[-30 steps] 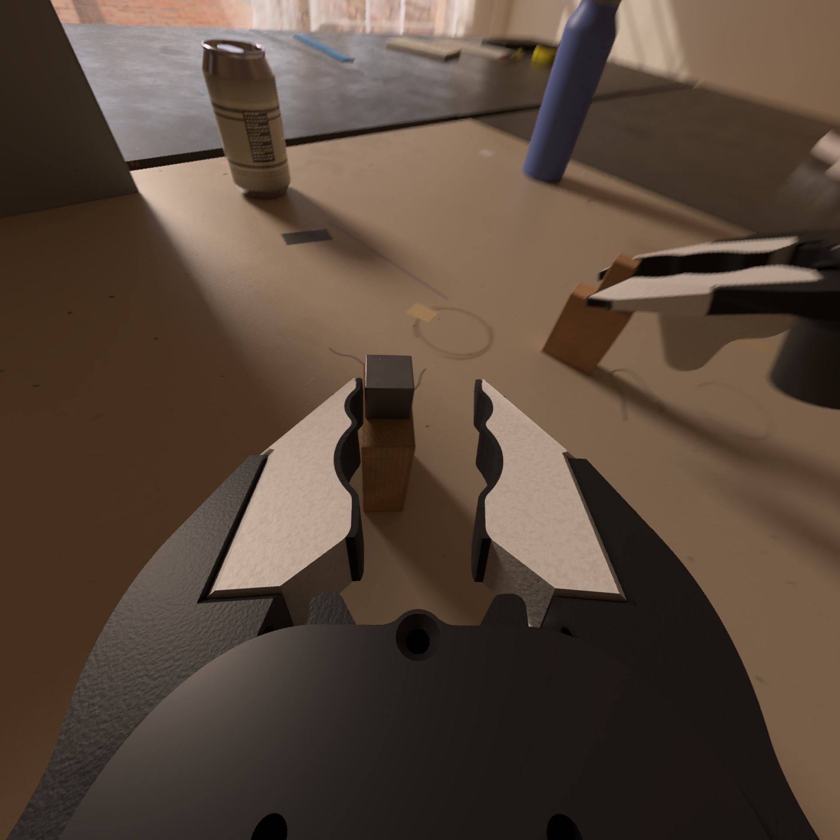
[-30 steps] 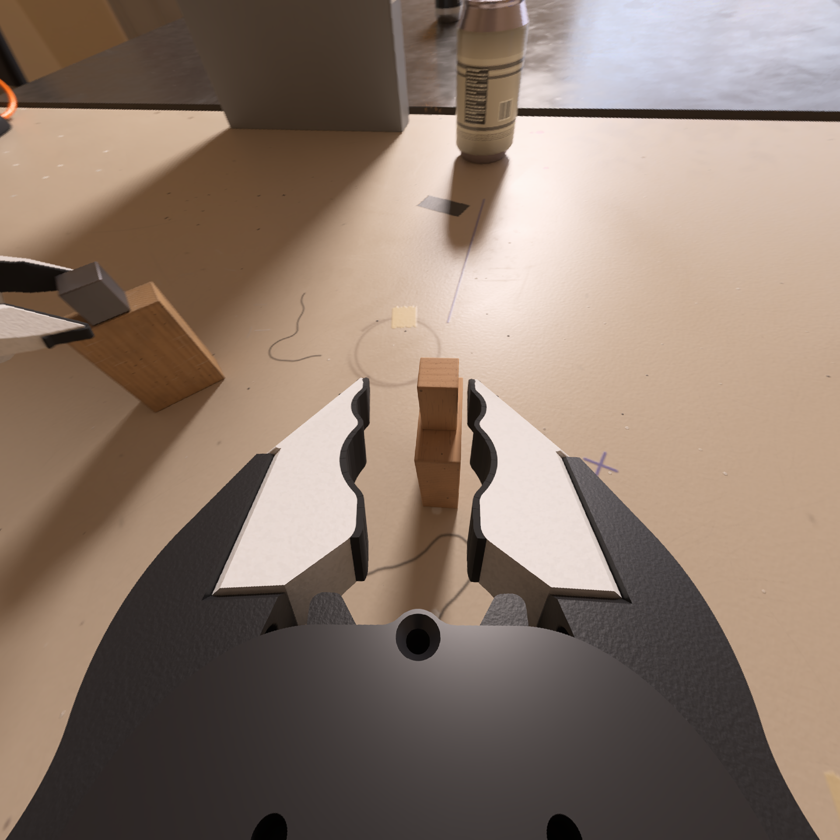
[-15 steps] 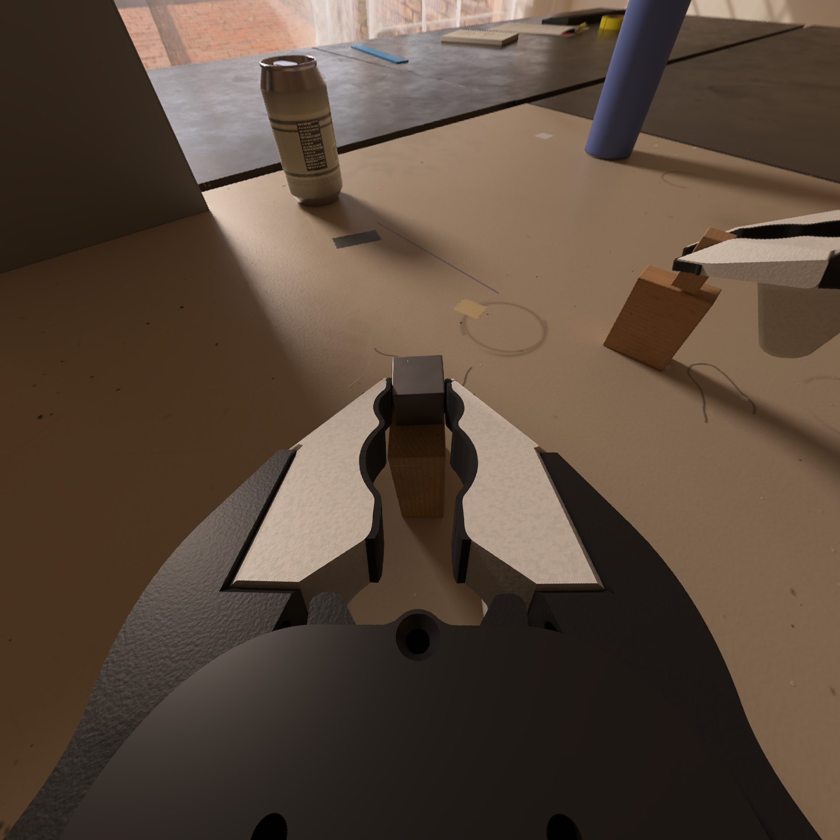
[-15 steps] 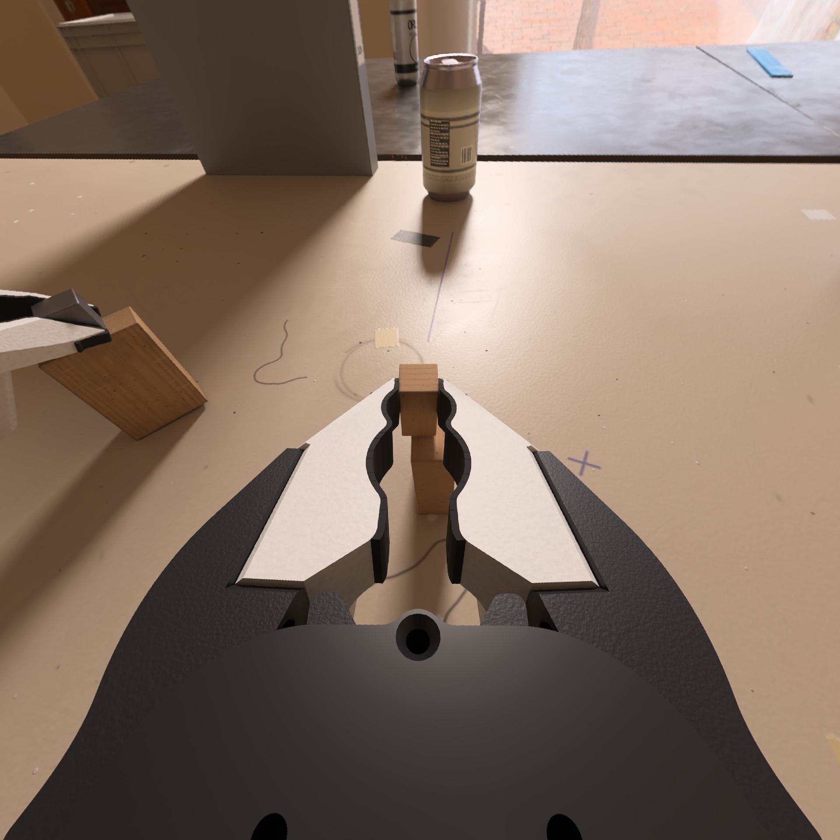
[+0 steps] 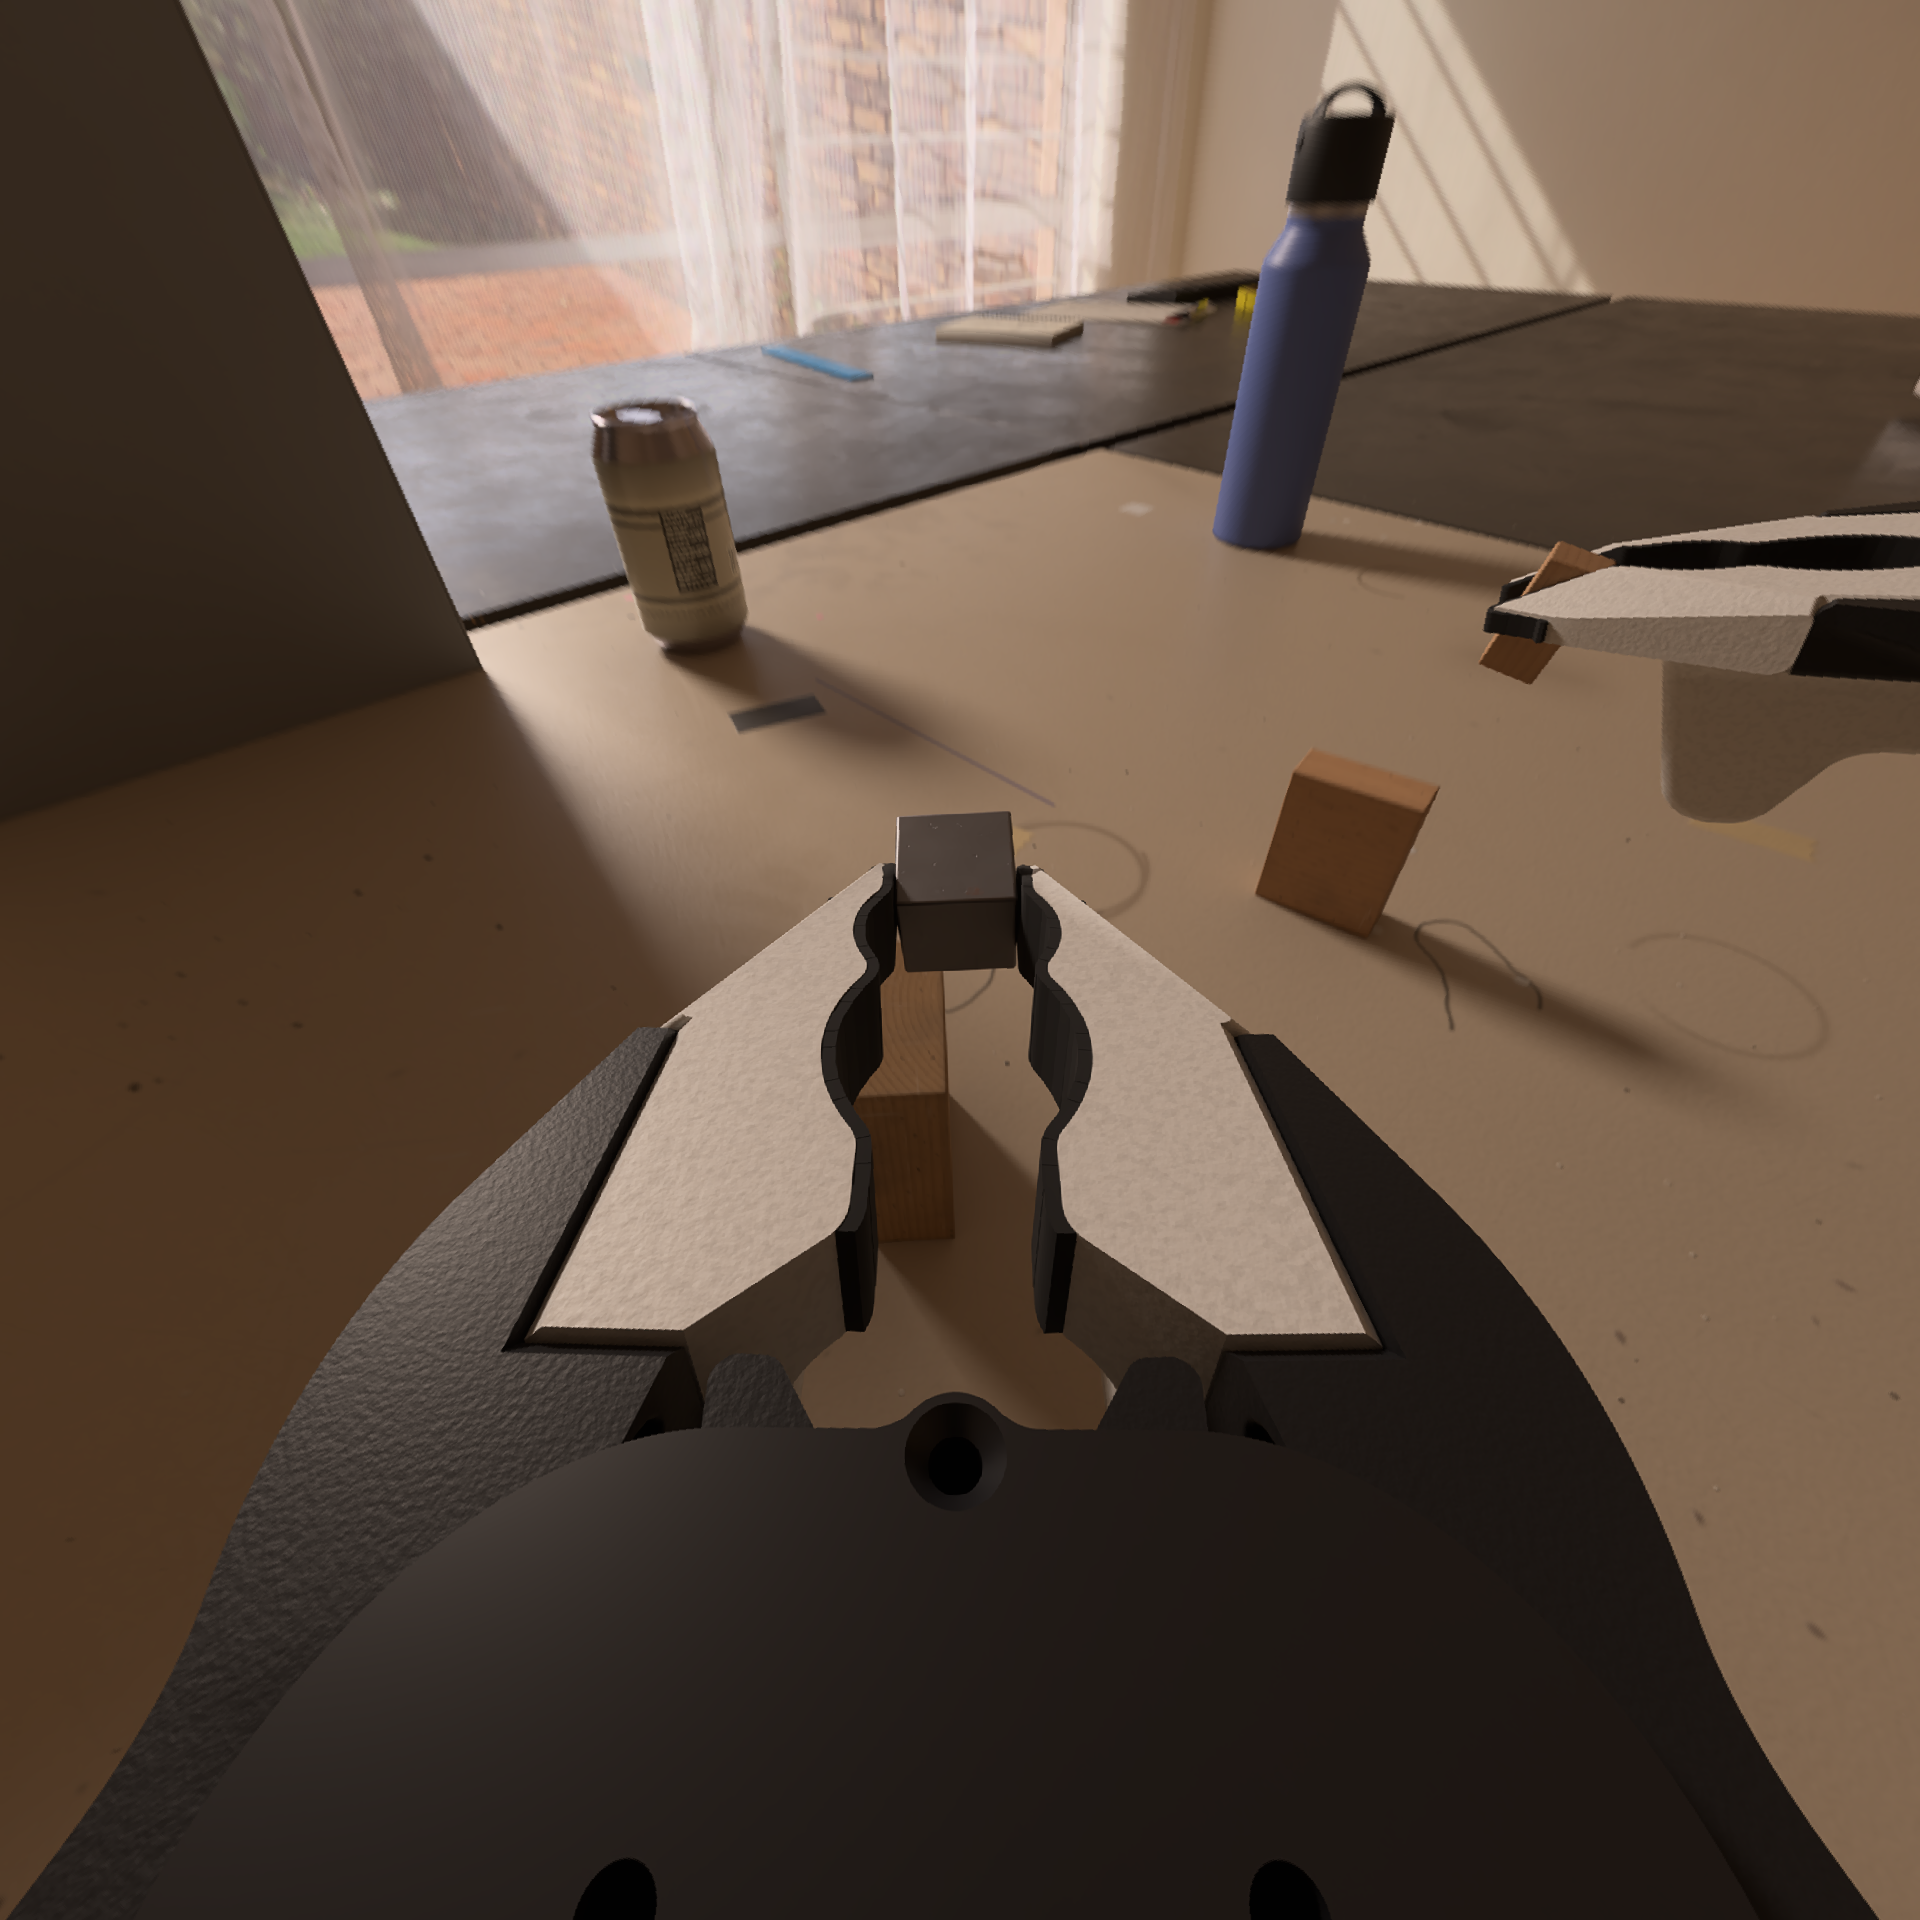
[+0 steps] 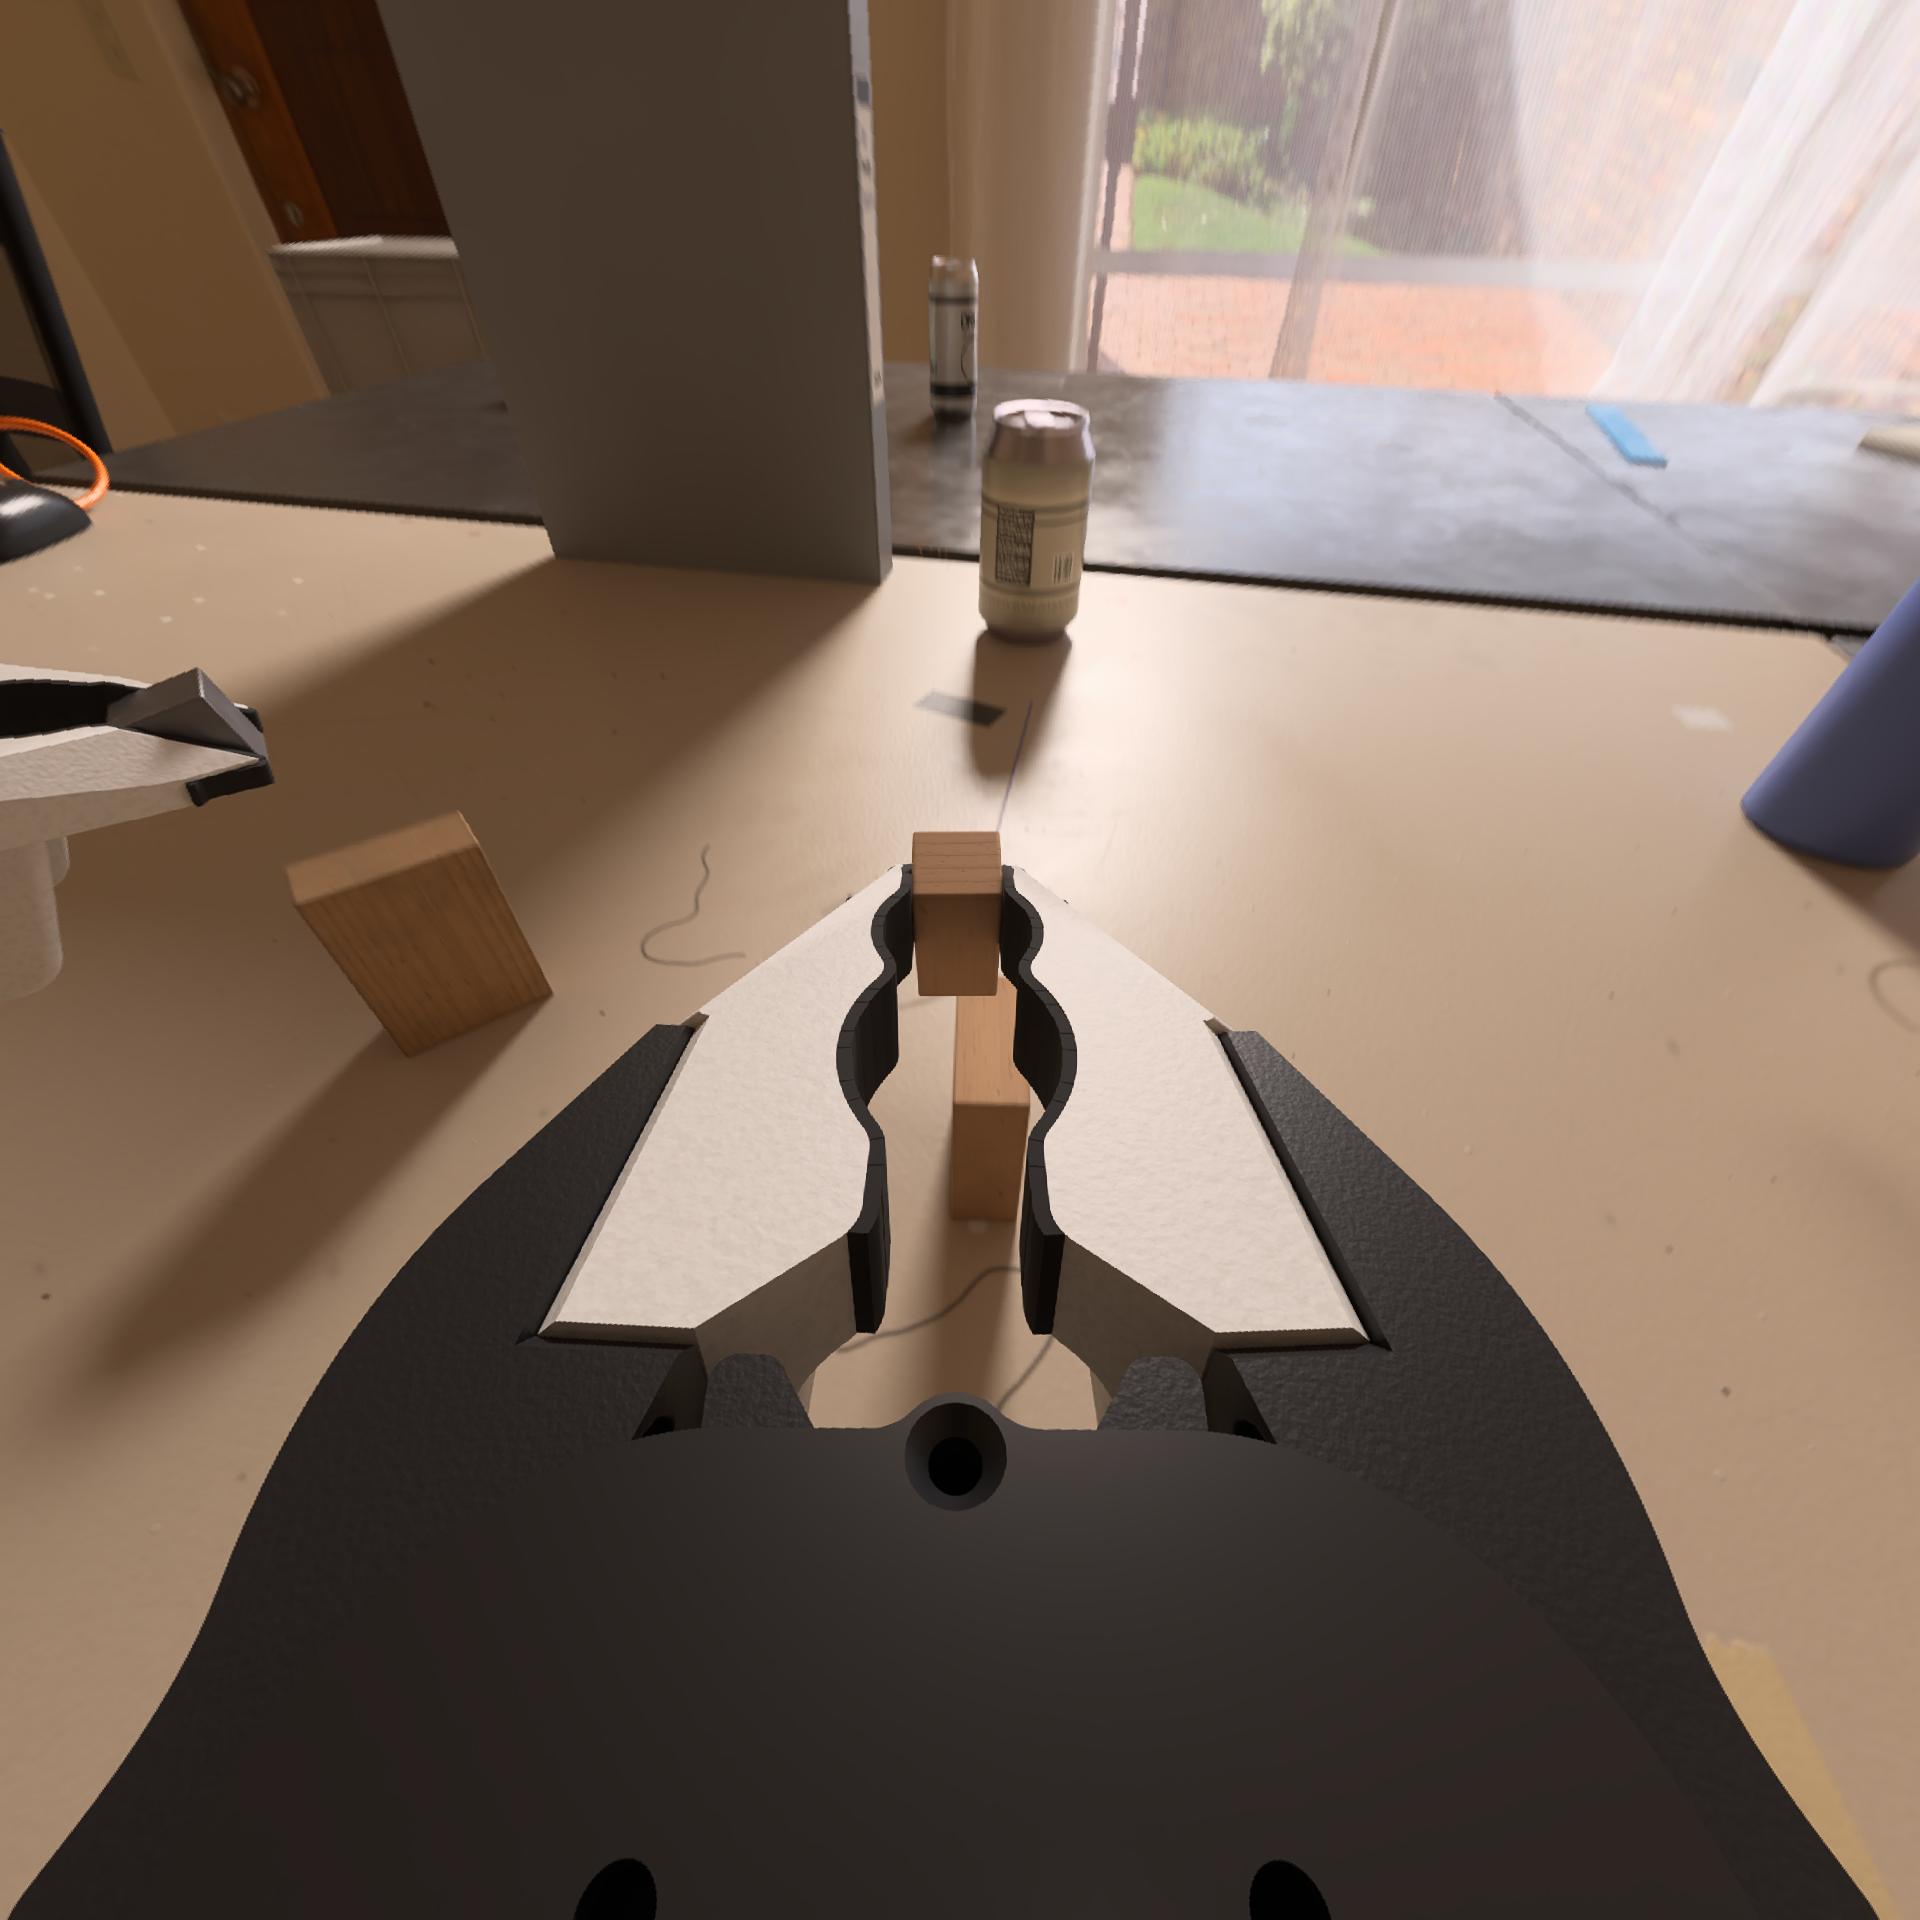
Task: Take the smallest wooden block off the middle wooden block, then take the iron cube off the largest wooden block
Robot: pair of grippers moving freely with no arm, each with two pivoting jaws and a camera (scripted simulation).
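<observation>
My left gripper (image 5: 956,883) is shut on the dark iron cube (image 5: 954,909) and holds it in the air, clear of the largest wooden block (image 5: 914,1122), which stands on the table below. My right gripper (image 6: 958,883) is shut on the smallest wooden block (image 6: 956,935), lifted above the middle wooden block (image 6: 987,1122). In the left wrist view the middle block (image 5: 1345,836) stands bare, with the right gripper (image 5: 1517,608) raised beyond it. In the right wrist view the largest block (image 6: 416,925) stands bare, with the left gripper (image 6: 223,743) above it to the left.
A pale drink can (image 5: 670,525) stands at the far edge of the tan table (image 5: 312,1039); it also shows in the right wrist view (image 6: 1034,520). A blue bottle (image 5: 1288,384) stands at the far right, a tall grey panel (image 6: 686,281) at the back left. A dark surface (image 5: 935,416) lies beyond.
Both grippers shut, the left on the iron cube and the right on the smallest block. Both then rose, lifting the cube and the small block off the blocks beneath.
</observation>
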